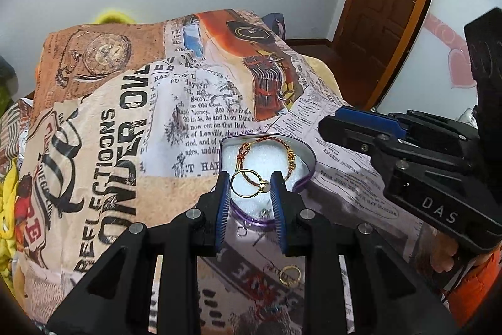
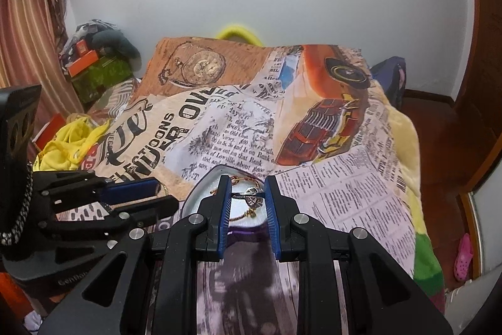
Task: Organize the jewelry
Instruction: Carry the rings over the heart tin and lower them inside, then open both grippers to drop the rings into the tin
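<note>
While held over the heart-shaped tin (image 1: 309, 160) on the printed blanket (image 1: 103, 146):
- Left gripper (image 1: 251, 186): clamped on gold ring (image 1: 249, 183), above the tin's white foam.
- Right gripper (image 2: 248, 193): clamped on silver ring (image 2: 248, 194), above the tin.
- Gold-and-red bracelet (image 1: 266, 143): inside the tin, on the foam.
- Second gold ring (image 1: 290, 274): on the blanket, just outside the tin, camera side.
- Small silver hoop (image 1: 241, 231): beside the tin's purple rim.
</note>
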A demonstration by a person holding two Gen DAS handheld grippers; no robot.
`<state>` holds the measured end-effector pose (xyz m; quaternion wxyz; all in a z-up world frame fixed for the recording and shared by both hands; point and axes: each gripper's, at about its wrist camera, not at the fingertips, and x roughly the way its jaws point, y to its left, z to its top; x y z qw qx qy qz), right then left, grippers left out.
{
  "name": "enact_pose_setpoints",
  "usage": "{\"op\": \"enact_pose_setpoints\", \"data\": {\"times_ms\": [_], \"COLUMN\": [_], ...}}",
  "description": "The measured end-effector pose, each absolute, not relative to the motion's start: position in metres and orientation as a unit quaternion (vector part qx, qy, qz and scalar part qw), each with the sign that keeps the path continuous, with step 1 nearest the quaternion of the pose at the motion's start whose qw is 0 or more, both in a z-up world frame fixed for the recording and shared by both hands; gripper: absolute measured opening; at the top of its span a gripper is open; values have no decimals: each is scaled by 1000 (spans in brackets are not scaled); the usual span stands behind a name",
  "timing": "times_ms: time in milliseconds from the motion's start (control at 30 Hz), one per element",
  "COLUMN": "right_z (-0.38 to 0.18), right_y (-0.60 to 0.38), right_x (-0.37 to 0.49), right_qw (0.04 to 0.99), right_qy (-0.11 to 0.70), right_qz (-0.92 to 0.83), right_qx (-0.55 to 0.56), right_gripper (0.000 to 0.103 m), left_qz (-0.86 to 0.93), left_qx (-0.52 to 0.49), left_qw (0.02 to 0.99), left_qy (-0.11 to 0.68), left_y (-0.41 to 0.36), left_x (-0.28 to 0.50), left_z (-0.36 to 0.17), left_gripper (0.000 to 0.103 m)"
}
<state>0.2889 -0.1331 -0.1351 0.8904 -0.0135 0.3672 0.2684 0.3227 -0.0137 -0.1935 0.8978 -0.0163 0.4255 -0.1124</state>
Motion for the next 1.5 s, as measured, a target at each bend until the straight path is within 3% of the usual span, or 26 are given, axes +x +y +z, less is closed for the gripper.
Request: {"op": "enact_pose_setpoints", "data": {"times_ms": [1133,1300,1500], "right_z": [-159,-149,-132], "right_y": [-111,-113,-116], "right_x": [323,313,297], "right_qw": [846,852,863], "right_qy": [453,443,427], "right_qz": [280,276,269], "right_qx": [-12,-19,-25], "right_gripper": [20,30,30], "left_qz": [-132,-125,-112], "left_qx": [-38,-32,-16], "left_qw": [874,880,890], "left_qy": [465,457,441], "left_y": [-10,-6,-3], "left_x": [344,334,313], "left_z": [-216,-205,-183], "left_gripper": [25,25,25]}}
